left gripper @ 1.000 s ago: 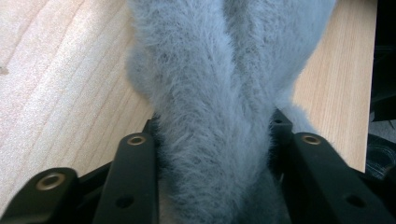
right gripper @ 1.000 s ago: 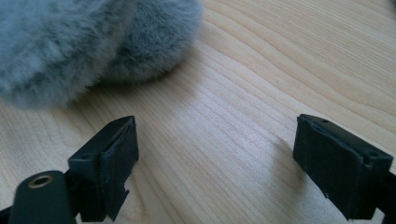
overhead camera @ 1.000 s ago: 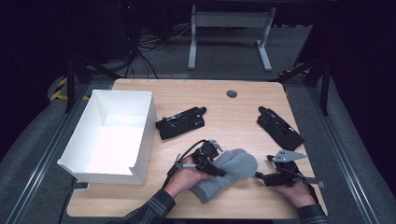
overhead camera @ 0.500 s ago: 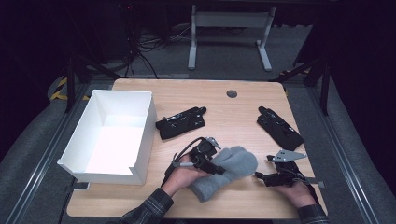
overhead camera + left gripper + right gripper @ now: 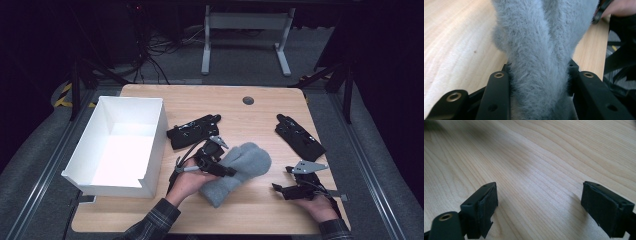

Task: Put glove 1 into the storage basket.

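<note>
One grey mitten [image 5: 541, 50] pinched in left gripper [image 5: 220, 167], shifted slightly leftward; right gripper [image 5: 539, 207] wide, empty.

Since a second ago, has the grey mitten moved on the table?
Yes, slightly: the grey mitten, clamped by the left gripper, has shifted left, toward the white box.

Fuzzy grey mitten [image 5: 240, 172] flat on table, front-centre

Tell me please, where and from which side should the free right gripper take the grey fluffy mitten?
Probably the rounded fingertip end of the grey mitten, approached from the right gripper side. That end lies flat and free on the table; the left gripper already clamps its middle.
</note>
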`<state>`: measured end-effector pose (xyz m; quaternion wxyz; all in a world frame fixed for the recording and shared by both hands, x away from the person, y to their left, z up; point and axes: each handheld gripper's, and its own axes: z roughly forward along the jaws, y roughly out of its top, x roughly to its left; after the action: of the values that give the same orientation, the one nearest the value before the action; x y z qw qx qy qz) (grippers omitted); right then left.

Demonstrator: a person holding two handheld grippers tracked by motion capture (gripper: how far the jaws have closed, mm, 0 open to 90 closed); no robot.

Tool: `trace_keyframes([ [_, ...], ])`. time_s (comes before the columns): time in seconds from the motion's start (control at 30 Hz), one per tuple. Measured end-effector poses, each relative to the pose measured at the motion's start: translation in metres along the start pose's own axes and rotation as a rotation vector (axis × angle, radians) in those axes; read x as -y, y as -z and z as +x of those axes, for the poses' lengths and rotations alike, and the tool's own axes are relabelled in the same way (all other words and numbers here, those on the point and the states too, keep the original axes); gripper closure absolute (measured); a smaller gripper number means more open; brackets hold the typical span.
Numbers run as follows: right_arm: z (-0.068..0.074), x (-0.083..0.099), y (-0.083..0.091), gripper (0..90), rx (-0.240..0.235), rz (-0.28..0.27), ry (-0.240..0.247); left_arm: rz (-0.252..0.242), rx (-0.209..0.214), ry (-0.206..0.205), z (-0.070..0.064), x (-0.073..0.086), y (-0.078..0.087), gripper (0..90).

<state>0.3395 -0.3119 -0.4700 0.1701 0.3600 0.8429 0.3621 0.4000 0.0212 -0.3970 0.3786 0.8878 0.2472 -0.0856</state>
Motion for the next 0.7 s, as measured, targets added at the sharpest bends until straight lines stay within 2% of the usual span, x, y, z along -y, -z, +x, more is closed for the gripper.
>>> trace_keyframes([
  [0.1,0.000,0.000,0.000,14.4,0.000,0.000,0.000,-0.020,-0.026,0.002,-0.001,-0.004,0.010,61.7],
  [0.2,0.000,0.000,0.000,14.4,0.000,0.000,0.000,-0.048,-0.018,0.013,0.000,-0.007,0.018,61.6],
  [0.53,0.000,0.000,0.000,14.4,0.000,0.000,0.000,-0.056,-0.057,0.010,-0.004,-0.014,0.038,61.1],
  [0.7,0.000,0.000,0.000,14.4,0.000,0.000,0.000,-0.072,-0.075,0.013,-0.006,-0.020,0.053,61.1],
])
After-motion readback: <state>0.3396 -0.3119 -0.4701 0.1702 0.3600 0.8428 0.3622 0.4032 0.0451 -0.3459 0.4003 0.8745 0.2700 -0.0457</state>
